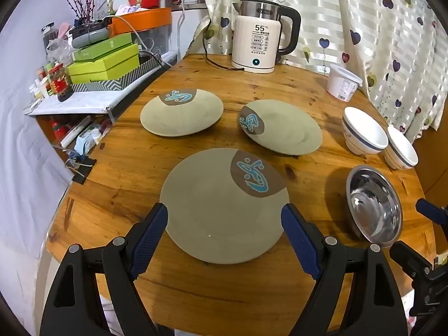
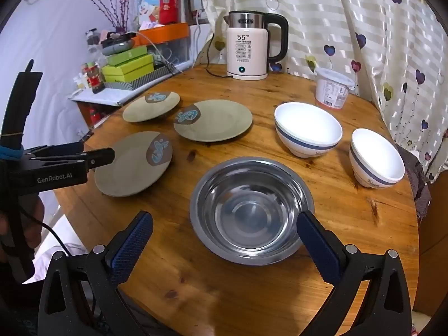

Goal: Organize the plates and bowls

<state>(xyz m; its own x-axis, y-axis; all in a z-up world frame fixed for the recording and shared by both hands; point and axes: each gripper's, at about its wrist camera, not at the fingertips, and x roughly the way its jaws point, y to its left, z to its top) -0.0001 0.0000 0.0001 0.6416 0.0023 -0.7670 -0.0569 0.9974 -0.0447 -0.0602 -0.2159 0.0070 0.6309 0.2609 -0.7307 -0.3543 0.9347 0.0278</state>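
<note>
While both pairs of jaws stand wide and hold nothing, the left gripper (image 1: 224, 224) hangs over the near plate (image 1: 224, 207), which fills the lower centre of the left wrist view; the plate's near half lies between the two blue pads, its rim showing just past each tip, but the pads are above it and whether they touch it cannot be told. Two more plates sit farther up that frame: the left plate (image 1: 180, 112) at upper left of centre and the middle plate (image 1: 282, 126) to its right, each apart from the others on the tabletop (image 1: 126, 173). In the right wrist view the right gripper (image 2: 225, 224) frames the steel bowl (image 2: 252, 212) at lower centre; the bowl lies between the pads, nearer the right-hand one, whose tip overlaps its rim, while a strip of bare wood shows beside the left-hand pad. Two white bowls with a blue band stand at the right of that frame, the big bowl (image 2: 308, 128) above and the small bowl (image 2: 376, 158) at the far right, close together but not touching. A kettle (image 2: 246, 53) stands at the top centre, a tub (image 2: 333, 88) to its right.
</note>
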